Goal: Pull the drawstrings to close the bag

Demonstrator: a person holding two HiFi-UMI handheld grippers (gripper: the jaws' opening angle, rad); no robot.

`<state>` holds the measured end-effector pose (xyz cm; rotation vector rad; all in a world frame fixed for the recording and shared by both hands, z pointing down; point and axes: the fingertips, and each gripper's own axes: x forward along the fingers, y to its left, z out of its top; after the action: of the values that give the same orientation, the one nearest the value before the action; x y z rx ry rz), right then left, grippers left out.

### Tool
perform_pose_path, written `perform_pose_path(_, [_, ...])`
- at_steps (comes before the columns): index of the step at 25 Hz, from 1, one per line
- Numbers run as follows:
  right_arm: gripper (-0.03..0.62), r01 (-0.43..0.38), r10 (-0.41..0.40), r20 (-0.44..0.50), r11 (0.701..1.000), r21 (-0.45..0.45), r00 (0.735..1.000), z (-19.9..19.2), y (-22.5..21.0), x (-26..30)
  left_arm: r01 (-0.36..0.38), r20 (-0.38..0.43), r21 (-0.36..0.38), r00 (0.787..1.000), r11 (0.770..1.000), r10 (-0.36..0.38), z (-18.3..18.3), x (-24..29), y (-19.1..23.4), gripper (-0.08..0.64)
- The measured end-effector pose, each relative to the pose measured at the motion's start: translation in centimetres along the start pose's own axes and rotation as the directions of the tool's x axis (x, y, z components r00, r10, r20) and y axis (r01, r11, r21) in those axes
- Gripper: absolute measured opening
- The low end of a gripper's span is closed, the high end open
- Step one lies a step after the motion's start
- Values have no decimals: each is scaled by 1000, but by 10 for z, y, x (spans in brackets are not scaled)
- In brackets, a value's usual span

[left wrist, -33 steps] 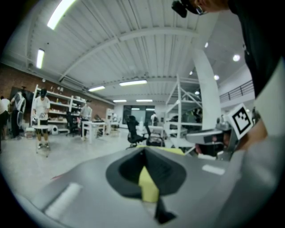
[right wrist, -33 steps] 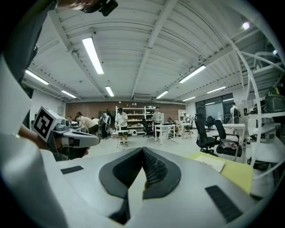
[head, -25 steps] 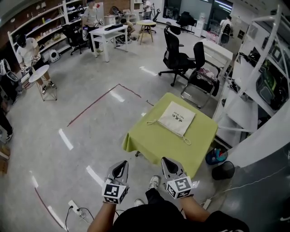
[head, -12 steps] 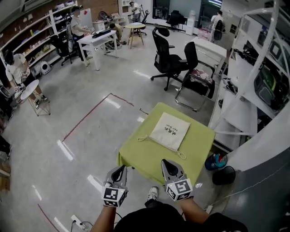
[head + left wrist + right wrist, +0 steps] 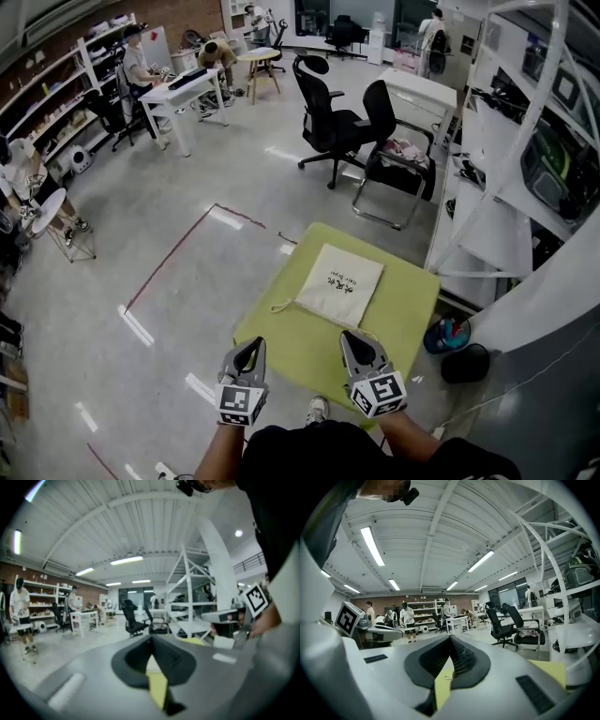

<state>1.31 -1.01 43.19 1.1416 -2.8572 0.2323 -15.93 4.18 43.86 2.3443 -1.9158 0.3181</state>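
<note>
The bag [image 5: 339, 283] lies flat on the green surface [image 5: 408, 305], with its drawstrings [image 5: 282, 304] slack at the end nearest you. Your left claw [image 5: 249, 347] and right claw [image 5: 356, 339] are both clenched and empty, just short of the bag. Nothing is pulled yet, so the whole closing remains.

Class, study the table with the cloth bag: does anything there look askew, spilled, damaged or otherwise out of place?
Nothing stands out. The drawstring bag lies flat, roughly square to the green-covered table, with no damage showing. One drawstring trails loose from its near left corner, normal for a bag not yet drawn shut.
</note>
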Motion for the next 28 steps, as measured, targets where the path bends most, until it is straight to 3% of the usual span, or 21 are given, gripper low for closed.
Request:
perform_pose_path(12, [-6, 81, -80, -42, 997, 11, 996, -17, -47, 18, 64, -44, 13, 997, 998, -63, -7, 58, 15, 5])
perform_pose_path(18, [-6, 200, -196, -66, 979, 50, 978, -18, -67, 25, 124, -39, 1, 991, 992, -124, -16, 94, 35, 5])
perform_pose_path(24, [-6, 305, -298, -123, 951, 46, 947, -38, -79, 49, 207, -96, 14, 974, 978, -205, -43, 139, 59, 5])
perform_pose_path(28, [-6, 354, -333, -211, 933, 68, 919, -74, -73, 64, 288, -178, 28, 944, 957, -279, -77, 159, 66, 5])
